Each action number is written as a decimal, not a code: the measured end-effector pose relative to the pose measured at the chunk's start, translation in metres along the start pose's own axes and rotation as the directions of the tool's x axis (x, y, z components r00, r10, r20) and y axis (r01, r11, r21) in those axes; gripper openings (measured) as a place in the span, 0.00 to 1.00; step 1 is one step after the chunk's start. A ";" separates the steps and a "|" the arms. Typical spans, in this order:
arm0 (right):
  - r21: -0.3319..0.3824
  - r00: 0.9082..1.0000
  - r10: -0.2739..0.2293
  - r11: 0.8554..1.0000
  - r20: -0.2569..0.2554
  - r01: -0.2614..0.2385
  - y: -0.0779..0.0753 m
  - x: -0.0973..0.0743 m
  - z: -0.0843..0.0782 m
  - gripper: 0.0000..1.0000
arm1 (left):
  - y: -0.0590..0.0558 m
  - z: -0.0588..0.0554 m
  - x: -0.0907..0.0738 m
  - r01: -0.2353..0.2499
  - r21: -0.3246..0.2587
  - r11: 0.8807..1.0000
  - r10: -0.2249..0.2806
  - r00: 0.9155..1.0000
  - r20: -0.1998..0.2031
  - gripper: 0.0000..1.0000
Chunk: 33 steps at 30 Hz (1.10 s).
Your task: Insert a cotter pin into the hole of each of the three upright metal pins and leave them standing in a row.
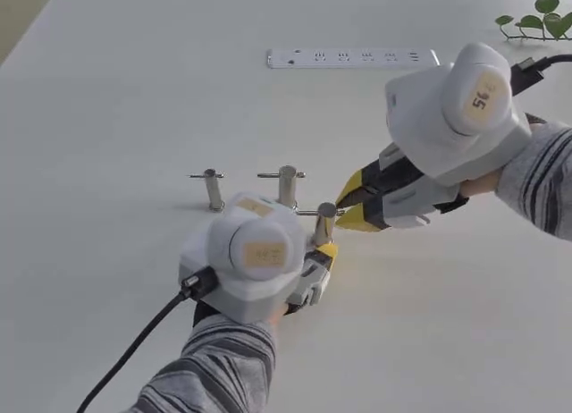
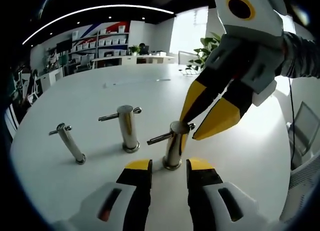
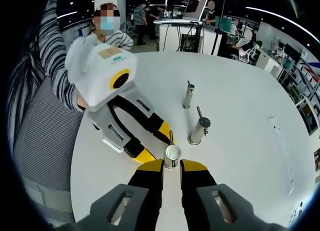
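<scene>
A person's left gripper (image 2: 169,167), its black, yellow-tipped jaws spread and holding nothing, flanks the foot of a short, upright polished steel pin (image 2: 174,143) on a white worktable (image 1: 107,91). A sliver of tabletop shows between each tip and the foot. A thin silver wire cotter pin (image 2: 159,138) already passes through the hole near the pin's head, its straight leg jutting out on the side away from the right gripper (image 3: 171,166). That gripper reaches in from the opposite side with its jaws drawn close about the cotter's looped end; whether they actually pinch it cannot be told. Beyond the left gripper's tips and off to their left, a second steel pin (image 2: 127,128) and a third steel pin (image 2: 70,146) stand upright, each likewise cross-pinned, completing a row. Farther off lie a flat white power strip (image 1: 353,57) and a green leafy sprig (image 1: 541,20). The last of the three insertions appears all but complete. The next move likely calls for letting go and backing both tools straight off without tipping the nearest pin.
</scene>
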State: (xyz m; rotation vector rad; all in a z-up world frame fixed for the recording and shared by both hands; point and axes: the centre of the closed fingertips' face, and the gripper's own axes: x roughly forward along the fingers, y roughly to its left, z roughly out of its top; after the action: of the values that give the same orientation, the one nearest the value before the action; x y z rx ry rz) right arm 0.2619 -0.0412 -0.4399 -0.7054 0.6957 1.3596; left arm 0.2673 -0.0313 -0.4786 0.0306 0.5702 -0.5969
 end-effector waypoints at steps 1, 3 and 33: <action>0.012 1.000 0.004 1.000 0.002 -0.004 0.001 0.001 0.001 0.09 | 0.000 0.001 -0.001 0.005 0.001 1.000 -0.005 1.000 0.003 0.27; 0.017 1.000 0.002 1.000 0.006 -0.002 0.001 0.003 0.002 0.11 | -0.001 0.002 -0.003 0.014 -0.001 1.000 -0.014 1.000 0.002 0.30; 0.072 1.000 0.000 0.997 0.016 -0.001 -0.002 0.021 0.006 0.08 | 0.002 0.007 -0.036 0.085 0.009 0.996 -0.085 0.995 0.044 0.66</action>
State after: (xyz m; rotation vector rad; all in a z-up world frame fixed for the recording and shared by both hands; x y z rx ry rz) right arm 0.2655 -0.0241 -0.4528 -0.6358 0.7289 1.3328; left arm 0.2474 -0.0120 -0.4542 -0.0002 0.5282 -0.6810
